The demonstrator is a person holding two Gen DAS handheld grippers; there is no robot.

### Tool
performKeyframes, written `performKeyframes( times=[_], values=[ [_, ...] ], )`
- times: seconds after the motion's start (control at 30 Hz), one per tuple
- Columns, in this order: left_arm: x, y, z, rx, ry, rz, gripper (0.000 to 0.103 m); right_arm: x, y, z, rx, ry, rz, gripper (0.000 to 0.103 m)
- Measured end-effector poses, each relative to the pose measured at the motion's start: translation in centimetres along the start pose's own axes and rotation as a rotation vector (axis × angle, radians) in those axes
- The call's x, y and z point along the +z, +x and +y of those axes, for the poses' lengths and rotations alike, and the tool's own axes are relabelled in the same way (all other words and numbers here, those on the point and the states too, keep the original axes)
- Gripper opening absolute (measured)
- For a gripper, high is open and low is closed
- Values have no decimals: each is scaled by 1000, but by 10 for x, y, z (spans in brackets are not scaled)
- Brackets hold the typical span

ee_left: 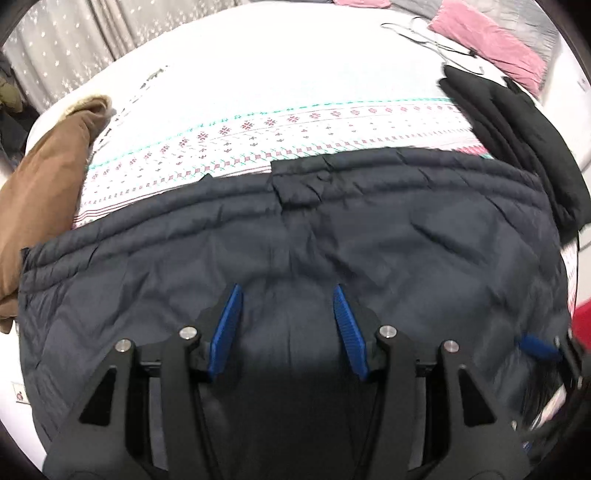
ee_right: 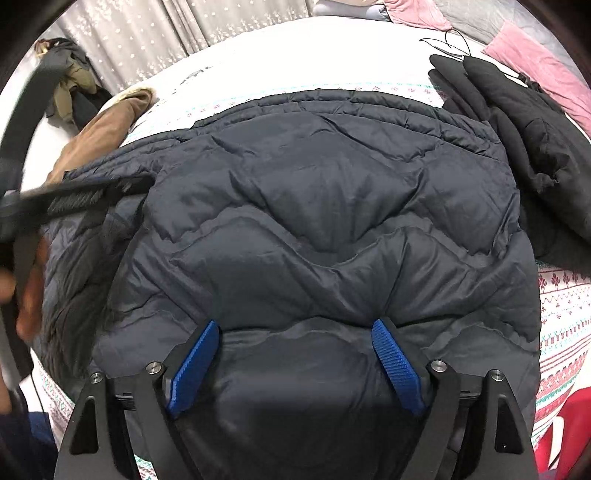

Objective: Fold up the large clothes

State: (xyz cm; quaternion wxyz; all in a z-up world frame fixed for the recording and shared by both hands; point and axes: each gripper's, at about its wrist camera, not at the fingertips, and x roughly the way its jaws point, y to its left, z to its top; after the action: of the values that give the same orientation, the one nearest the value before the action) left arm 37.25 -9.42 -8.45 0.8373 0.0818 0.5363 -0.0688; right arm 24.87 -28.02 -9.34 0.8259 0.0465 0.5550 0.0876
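left gripper (ee_left: 288,328): wide, holds nothing | right gripper (ee_right: 295,363): wide, holds nothing | risk: puffy coat (ee_right: 314,206) may slip or spring open if pinched thin

A bed (ee_left: 258,66) with a white cover carries a patterned blanket (ee_left: 258,140) banded in red and green. A brown garment (ee_left: 48,177) lies at the left edge. Folded black clothes (ee_left: 517,140) lie at the right, with wire hangers (ee_left: 424,37) and pink cloth (ee_left: 487,44) beyond them. A grey patterned curtain (ee_right: 166,29) hangs at the far side.
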Motion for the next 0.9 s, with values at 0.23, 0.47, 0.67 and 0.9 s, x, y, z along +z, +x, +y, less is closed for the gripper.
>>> performKeyframes(
  times=[0.23, 0.47, 0.67, 0.9],
  values=[
    [-8, 29, -4, 30, 4, 25, 54, -2, 2, 3, 6, -14, 8, 89],
    [-4, 21, 2, 6, -18, 36, 54, -2, 5, 6, 1, -18, 19, 92],
    [-31, -37, 18, -54, -47, -34, 54, 3, 13, 7, -15, -29, 21, 96],
    [-132, -71, -10, -42, 105, -71, 54, 2, 17, 10, -31, -40, 19, 99]
  ],
)
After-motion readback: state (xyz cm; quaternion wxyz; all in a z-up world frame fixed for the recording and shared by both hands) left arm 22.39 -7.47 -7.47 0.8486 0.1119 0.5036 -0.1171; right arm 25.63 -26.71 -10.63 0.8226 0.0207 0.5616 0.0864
